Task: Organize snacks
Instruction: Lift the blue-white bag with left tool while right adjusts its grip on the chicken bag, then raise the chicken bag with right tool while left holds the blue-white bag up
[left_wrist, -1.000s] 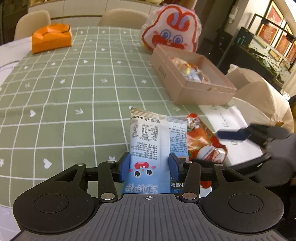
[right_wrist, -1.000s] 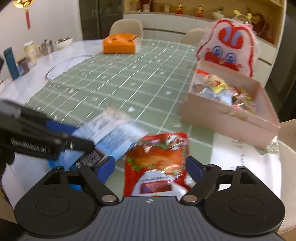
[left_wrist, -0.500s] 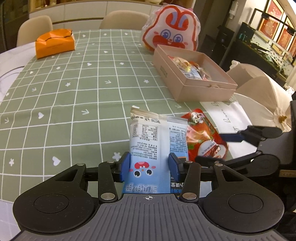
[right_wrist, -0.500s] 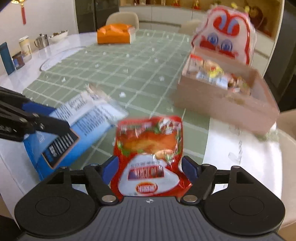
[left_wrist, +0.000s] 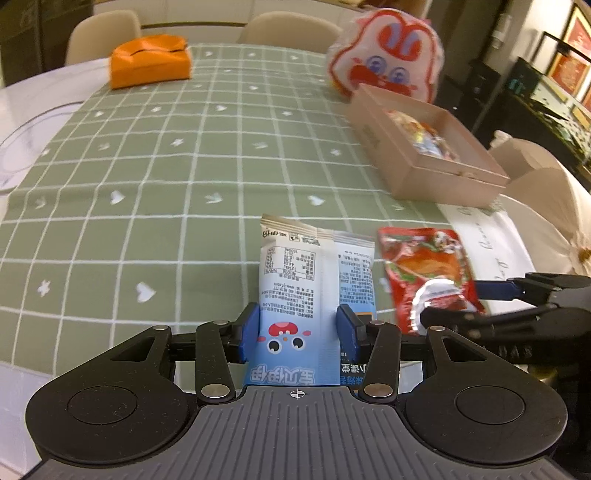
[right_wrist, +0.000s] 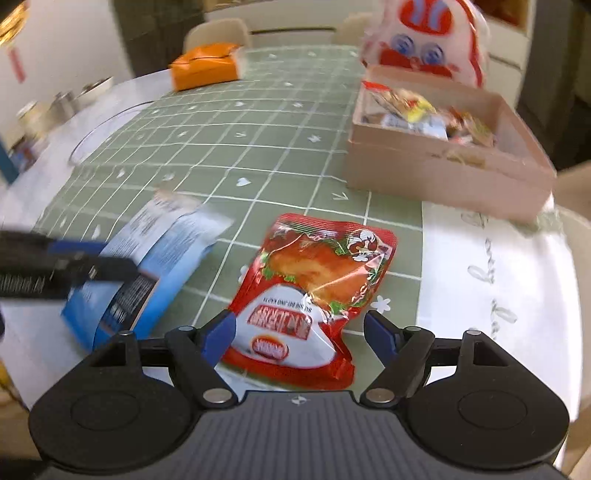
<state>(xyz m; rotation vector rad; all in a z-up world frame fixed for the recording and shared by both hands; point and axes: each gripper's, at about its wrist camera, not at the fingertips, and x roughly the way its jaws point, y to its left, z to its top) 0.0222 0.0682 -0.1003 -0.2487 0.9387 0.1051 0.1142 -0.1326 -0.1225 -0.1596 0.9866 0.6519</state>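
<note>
My left gripper (left_wrist: 298, 328) is shut on a blue and white snack packet (left_wrist: 314, 280) and holds it above the green checked tablecloth (left_wrist: 184, 166); the packet also shows in the right wrist view (right_wrist: 155, 266). My right gripper (right_wrist: 300, 330) holds a red snack pouch (right_wrist: 317, 284) between its pads, lifted off the table; the pouch also shows in the left wrist view (left_wrist: 428, 277). A pink open box (right_wrist: 443, 147) with several snacks inside stands at the far right; it also shows in the left wrist view (left_wrist: 424, 147).
A red and white rabbit-face bag (left_wrist: 384, 55) stands behind the box. An orange tissue box (left_wrist: 149, 61) sits at the far left of the cloth. A glass plate (right_wrist: 107, 136) lies at the left table edge. Chairs stand beyond the table.
Both grippers have risen and moved forward with their packets. The red pouch has come off the table in my right gripper. The pink box looks closer.
</note>
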